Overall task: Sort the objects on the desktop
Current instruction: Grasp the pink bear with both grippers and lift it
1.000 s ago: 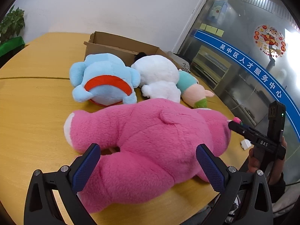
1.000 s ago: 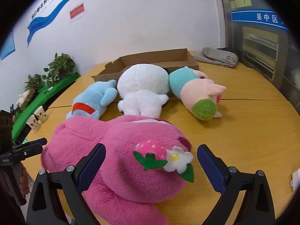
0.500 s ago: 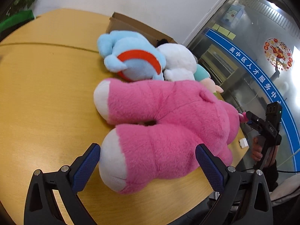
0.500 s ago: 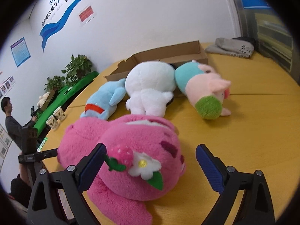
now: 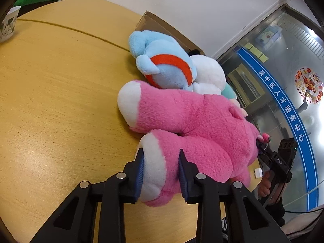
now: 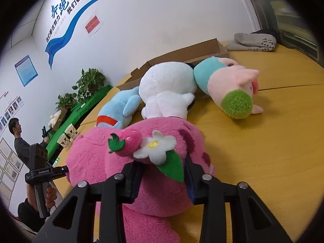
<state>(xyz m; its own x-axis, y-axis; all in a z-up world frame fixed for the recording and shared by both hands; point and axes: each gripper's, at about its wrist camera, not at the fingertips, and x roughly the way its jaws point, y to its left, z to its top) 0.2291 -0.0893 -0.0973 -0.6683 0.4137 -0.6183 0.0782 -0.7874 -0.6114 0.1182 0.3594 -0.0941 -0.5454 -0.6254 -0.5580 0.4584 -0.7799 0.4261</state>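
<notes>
- A round wooden table (image 5: 50, 85) carries the whole sorting job: 4 plush toys lie bunched near its far side, in front of a low cardboard box (image 6: 182, 54) whose open top faces up, the likeliest destination for them.
- The pink plush bear (image 5: 198, 125), the largest toy, lies flat near the table's front edge and is held at both ends, a 2-point hold that suits a body too big and floppy for 1 gripper to carry level.
- The white plush (image 6: 168, 85) lies against the box, touching the bear's back, with the blue plush (image 5: 164, 68) on one side and the pink-and-teal pig plush (image 6: 228, 85) on the other; all 3 rest on the table, none inside the box.
- The left gripper (image 5: 161, 172) is clenched on the bear's white-tipped foot, its 2 blue pads sunk into the fur.
- The right gripper (image 6: 164, 178) is clamped across the bear's head, just under the strawberry-and-flower decoration (image 6: 145, 147), squeezing the stuffing between its jaws.
- A paper cup (image 5: 8, 26) stands well apart at the table's left edge, clear of any lift.
</notes>
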